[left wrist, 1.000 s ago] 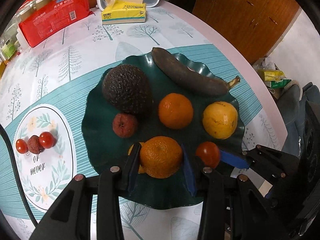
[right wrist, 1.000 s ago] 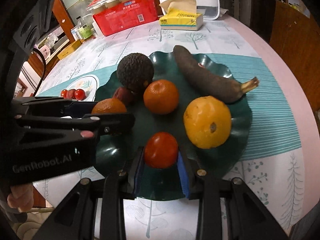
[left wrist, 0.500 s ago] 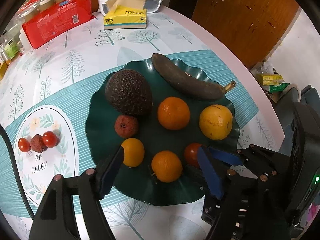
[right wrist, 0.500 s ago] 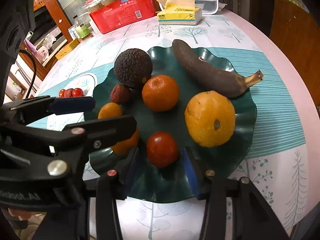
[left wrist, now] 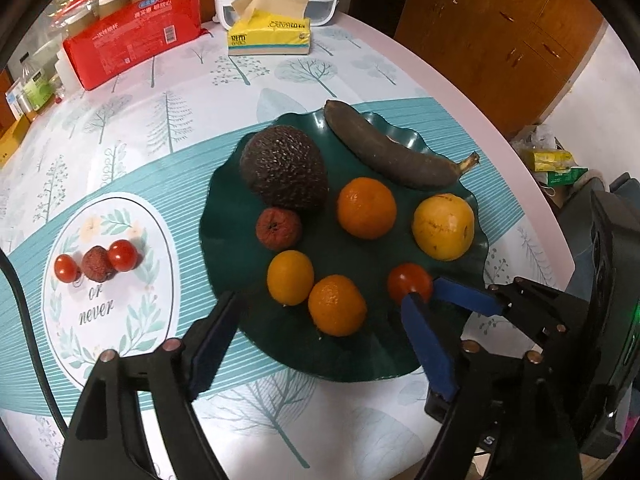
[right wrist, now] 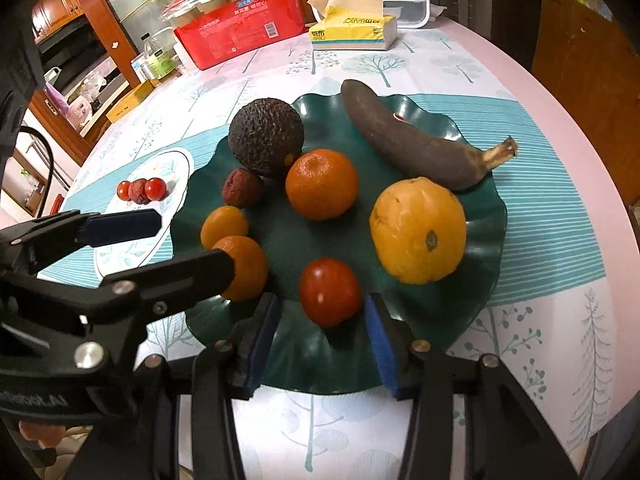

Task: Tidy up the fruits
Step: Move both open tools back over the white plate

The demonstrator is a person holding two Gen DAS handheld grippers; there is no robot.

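The small red tomato (right wrist: pixel 330 291) sits on the near part of the wavy dark green plate (right wrist: pixel 476 152), right in front of the right gripper (right wrist: pixel 320 336). The right fingers (right wrist: pixel 378 338) are spread wide, one on each side of the tomato, not touching it. This hand is the nearer one, so I think it only needs to push a little forward and squeeze.

The left gripper (left wrist: pixel 316 344) is also spread wide and holds nothing. It hovers by the plate's near edge, close to a small orange mandarin (left wrist: pixel 337 305).

The plate also holds a bumpy dark avocado, a long blackened banana that lies slanted along the far side, a yellow round fruit, more mandarins and a wrinkled red lychee. On the counter to the left, a white oval mat (left wrist: pixel 100 320) has two small tomatoes and one lychee.
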